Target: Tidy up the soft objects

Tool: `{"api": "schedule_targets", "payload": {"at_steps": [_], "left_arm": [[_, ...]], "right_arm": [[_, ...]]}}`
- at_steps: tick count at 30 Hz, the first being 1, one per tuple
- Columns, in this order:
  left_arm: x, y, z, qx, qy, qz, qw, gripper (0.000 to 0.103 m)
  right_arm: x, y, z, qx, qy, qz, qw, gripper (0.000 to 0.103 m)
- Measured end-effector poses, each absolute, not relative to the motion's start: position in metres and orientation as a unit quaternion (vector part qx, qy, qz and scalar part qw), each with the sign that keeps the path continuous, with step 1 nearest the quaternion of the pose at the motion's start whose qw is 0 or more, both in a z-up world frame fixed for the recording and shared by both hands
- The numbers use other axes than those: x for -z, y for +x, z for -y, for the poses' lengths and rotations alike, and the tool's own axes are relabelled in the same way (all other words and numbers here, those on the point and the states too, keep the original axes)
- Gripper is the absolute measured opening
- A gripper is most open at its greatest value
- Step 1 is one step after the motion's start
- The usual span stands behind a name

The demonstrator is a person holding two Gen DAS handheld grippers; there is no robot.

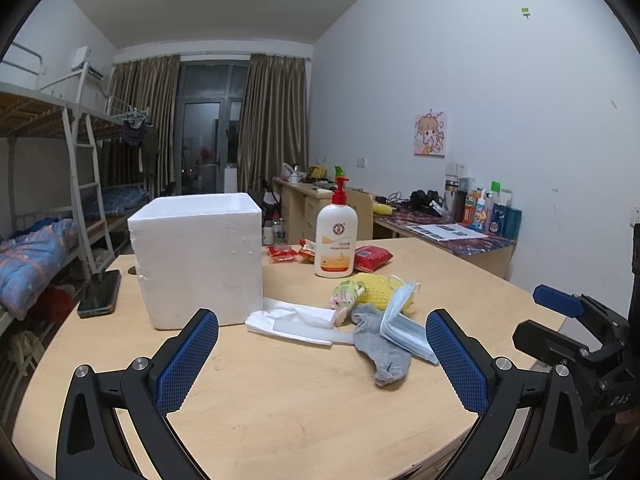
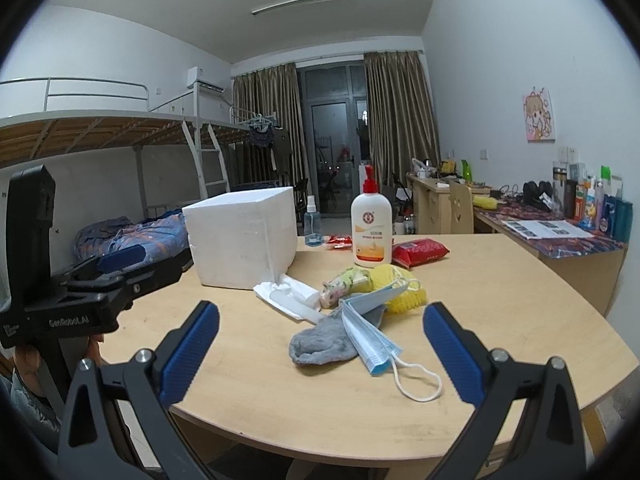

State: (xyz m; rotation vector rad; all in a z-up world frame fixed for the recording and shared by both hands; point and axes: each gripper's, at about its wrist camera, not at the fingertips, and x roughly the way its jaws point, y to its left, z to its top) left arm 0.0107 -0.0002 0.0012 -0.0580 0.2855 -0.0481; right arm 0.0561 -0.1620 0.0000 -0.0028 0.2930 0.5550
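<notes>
A dormitory table (image 2: 500,280) set for sorting, seen along two hand-held tongs. Far to the left of the left gripper (image 1: 322,354), a dark phone (image 1: 100,293) lies flat near the table edge, out of the working area. Just ahead of that gripper's left finger stands a white foam box (image 1: 198,258), apparently the bin meant to take the soft items; from these angles its top cannot be seen, so whether it is open is unclear. Against the box's near right corner lies white folded tissue or plastic wrap (image 1: 294,320). Right of it, directly ahead of both tongs, the soft things sit heaped together: a small floral pouch (image 1: 346,294), a yellow mesh scrubber (image 1: 380,290), a grey sock (image 2: 324,344) nearest the right gripper (image 2: 320,354), and a stack of blue face masks (image 2: 370,336) lying over the sock, one ear loop trailing toward the table edge. Behind the heap a pump bottle (image 2: 371,226) stands upright, with a red packet (image 2: 420,252) to its right and a clear spray bottle (image 2: 313,222) to its left, hard goods likely left aside.

Both tongs hover spread wide above the near table, gripping nothing, each framing the heap. The sock and masks, closest and loosest, look the easiest first pick.
</notes>
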Motion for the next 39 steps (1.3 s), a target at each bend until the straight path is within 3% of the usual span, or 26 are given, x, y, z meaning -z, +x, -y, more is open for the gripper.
{"api": "schedule_targets", "payload": {"at_steps": [34, 39], "left_arm": [[0.027, 0.125, -0.012, 0.027, -0.048, -0.258, 0.964, 0.103], [0.036, 0.135, -0.009, 0.038, -0.054, -0.278, 0.958, 0.103]], "right_arm": [[0.026, 0.147, 0.151, -0.271, -0.026, -0.239, 0.932, 0.103], [0.031, 0.156, 0.147, -0.278, -0.034, -0.256, 0.925, 0.092]]}}
